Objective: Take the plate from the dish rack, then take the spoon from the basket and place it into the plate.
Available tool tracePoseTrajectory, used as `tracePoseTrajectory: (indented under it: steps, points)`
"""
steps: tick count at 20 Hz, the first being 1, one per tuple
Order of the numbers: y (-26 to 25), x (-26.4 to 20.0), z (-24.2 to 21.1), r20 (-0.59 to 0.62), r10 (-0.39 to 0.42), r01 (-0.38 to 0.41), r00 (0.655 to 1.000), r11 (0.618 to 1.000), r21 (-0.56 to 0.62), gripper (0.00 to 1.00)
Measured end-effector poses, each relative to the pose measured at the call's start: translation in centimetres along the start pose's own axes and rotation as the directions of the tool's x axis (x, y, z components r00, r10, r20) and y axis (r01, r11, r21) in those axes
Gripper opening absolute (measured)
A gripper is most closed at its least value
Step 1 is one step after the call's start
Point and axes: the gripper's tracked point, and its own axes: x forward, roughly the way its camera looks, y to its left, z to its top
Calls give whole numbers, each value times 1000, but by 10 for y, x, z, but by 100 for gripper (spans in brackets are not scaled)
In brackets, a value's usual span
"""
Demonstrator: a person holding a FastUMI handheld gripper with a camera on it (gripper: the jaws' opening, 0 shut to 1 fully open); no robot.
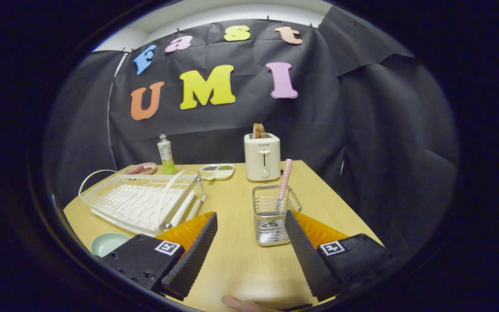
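My gripper [250,216] is open above the wooden table, with nothing between its fingers. Just ahead of the right finger [301,251] stands a wire basket [273,216] holding a spoon [284,180] with a pink checked handle that leans up out of it. A pale green plate [108,242] lies flat on the table beside the left finger [195,255], in front of the white dish rack [143,201]. The rack sits beyond the left finger and looks bare.
A cream toaster [262,157] with bread in it stands beyond the basket. Near the back edge are a green-white tube [166,154], a pink dish [141,169] and a divided snack tray [217,171]. A fingertip [243,304] shows at the table's near edge.
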Motion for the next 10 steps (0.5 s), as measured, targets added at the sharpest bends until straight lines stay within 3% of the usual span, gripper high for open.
tracePoseTrajectory:
  steps: [7,10]
  points:
    - [-32,70,42,-9,-12,13,1000,1000,19,99]
    - [-42,89,61,2,-30,30,1000,994,101,98]
